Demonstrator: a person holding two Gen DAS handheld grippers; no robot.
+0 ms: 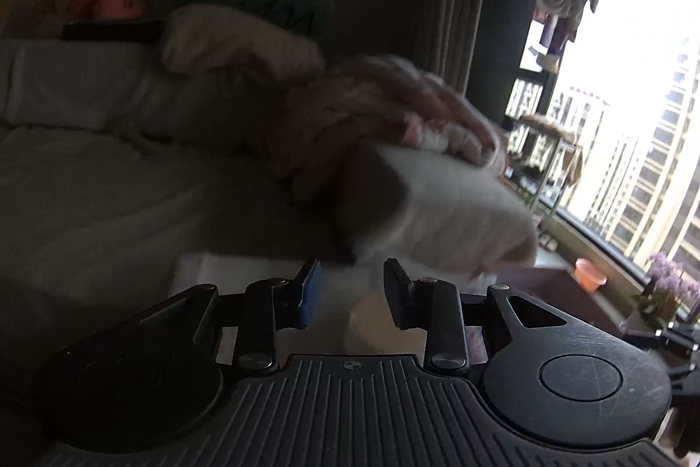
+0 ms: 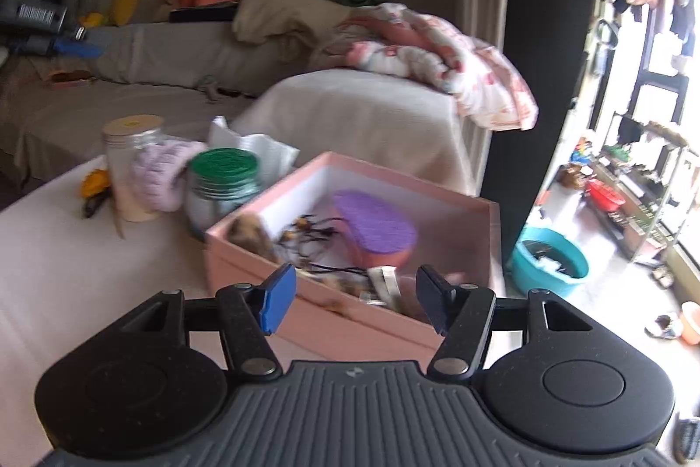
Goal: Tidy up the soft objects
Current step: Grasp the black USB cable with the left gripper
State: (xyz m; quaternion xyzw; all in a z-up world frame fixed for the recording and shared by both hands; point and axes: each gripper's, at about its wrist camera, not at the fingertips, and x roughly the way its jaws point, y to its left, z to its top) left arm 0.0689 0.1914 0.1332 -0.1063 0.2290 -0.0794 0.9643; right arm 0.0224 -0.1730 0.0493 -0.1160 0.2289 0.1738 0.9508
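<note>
The pink box (image 2: 350,248) on the pale-covered table (image 2: 87,292) serves as the landmark here. Inside it, toward its far right part, lies a purple-topped soft pad (image 2: 372,230) with a coral-pink underside, and left of that a tangle of dark cords with small beads (image 2: 315,230) and a brown fuzzy item (image 2: 251,237) against the near left wall. Just left of the box stand a green-lidded glass jar (image 2: 223,178) and a taller jar with a pale lid (image 2: 131,160), with a lilac knitted piece (image 2: 162,173) draped between them; this looks light, limp and easy to pinch, best taken at a thick fold so it does not slip or snag on the jars. The purple pad should be spongy and light, best gripped across its narrow edges. Behind the box, a floral quilt (image 2: 437,60) lies heaped on the sofa arm (image 2: 372,117). The right gripper (image 2: 354,303) points slightly down over the box's near wall, its fingers well apart with nothing between them. The left gripper (image 1: 352,292), in a dim and blurred view, aims toward the sofa arm; its fingers stand apart by a modest gap and hold nothing. No hand or sleeve of the person shows.
</note>
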